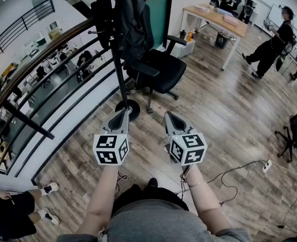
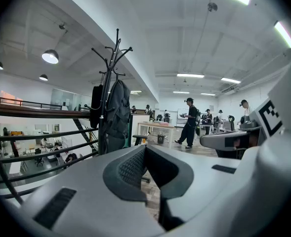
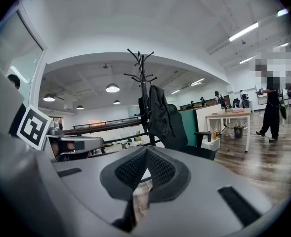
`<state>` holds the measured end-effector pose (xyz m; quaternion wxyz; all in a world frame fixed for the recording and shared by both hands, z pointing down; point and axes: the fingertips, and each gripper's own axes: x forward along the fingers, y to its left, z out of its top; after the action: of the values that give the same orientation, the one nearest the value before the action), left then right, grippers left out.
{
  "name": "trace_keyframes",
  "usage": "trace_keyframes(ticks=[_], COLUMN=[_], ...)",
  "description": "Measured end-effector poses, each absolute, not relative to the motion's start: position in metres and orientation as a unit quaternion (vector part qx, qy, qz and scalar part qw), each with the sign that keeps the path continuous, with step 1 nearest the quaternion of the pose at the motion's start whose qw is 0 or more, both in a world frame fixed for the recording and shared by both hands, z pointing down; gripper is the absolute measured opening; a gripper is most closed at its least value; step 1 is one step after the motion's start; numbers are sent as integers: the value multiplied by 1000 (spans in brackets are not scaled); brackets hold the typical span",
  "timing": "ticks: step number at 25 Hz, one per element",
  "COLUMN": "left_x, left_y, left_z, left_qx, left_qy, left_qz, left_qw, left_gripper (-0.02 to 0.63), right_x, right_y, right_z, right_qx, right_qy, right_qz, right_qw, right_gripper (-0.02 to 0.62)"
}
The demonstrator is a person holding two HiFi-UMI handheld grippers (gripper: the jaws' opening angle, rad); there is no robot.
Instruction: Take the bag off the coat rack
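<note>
A black backpack (image 1: 132, 21) hangs from the black coat rack (image 1: 119, 69) by the railing; it shows too as the backpack (image 2: 116, 113) in the left gripper view and the backpack (image 3: 160, 113) in the right gripper view. My left gripper (image 1: 123, 114) and right gripper (image 1: 169, 116) are held side by side low over the floor, short of the rack's round base (image 1: 127, 109). Both are shut with nothing between the jaws. The left gripper (image 2: 144, 149) and right gripper (image 3: 146, 152) point toward the rack.
A black office chair (image 1: 161, 67) stands right behind the rack. A dark metal railing (image 1: 47, 105) runs along the left over a lower floor. A wooden desk (image 1: 216, 21) is at the back; a person (image 1: 269, 44) walks at the far right. Cables (image 1: 239, 173) lie on the floor.
</note>
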<state>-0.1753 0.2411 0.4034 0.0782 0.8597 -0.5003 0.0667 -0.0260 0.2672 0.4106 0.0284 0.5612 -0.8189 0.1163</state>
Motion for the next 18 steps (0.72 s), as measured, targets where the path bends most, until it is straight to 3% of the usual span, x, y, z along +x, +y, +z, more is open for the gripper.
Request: trace_keyframes(ticks=[8,18], left_x=[-167,-166], left_y=[236,231], left_z=[414,411], left_qx=[859,851], left_qy=[-500,-513], left_qz=[58,58], left_qw=[92,94], left_gripper=[21,34], right_x=[-24,-15], right_y=[261,249], right_z=[429,428], right_qx=[545,550], right_qy=[-828,-822], right_qz=[117,146], right_qw=[63,31], right_gripper=[3,8])
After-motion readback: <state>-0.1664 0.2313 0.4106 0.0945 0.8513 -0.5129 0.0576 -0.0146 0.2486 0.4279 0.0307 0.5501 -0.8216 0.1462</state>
